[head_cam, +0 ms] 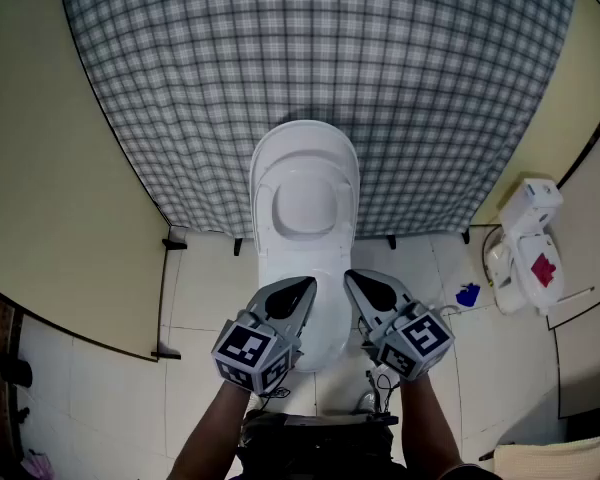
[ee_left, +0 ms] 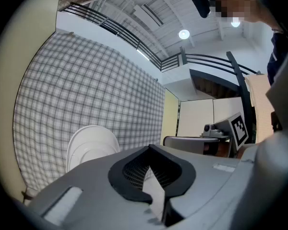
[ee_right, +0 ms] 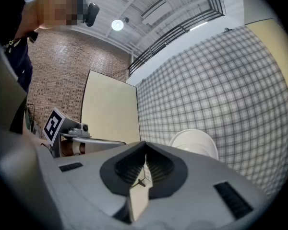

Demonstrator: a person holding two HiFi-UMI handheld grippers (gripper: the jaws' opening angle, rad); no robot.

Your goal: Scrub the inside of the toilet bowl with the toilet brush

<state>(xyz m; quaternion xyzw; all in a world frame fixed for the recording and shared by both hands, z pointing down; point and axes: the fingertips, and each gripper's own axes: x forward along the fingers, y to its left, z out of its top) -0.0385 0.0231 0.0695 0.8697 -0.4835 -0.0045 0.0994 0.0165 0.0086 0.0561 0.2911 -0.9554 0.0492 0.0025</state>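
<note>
The white toilet [head_cam: 305, 230] stands against the checked wall, straight ahead of me, with its lid raised. Both grippers hover level over the front of the bowl, side by side. The left gripper [head_cam: 309, 282] is shut with nothing between its jaws, and so is the right gripper [head_cam: 349, 277]. In the left gripper view the shut jaws [ee_left: 150, 148] point at the toilet [ee_left: 89, 146]. The right gripper view shows its shut jaws [ee_right: 145, 143] and the toilet [ee_right: 196, 143] beyond. I see no brush in either gripper.
A white container with a red label [head_cam: 528, 253] stands on the tiled floor at the right wall, with a small blue thing [head_cam: 468, 294] beside it. Cream panels [head_cam: 70, 218] close in on the left and right. A person's arms hold the grippers.
</note>
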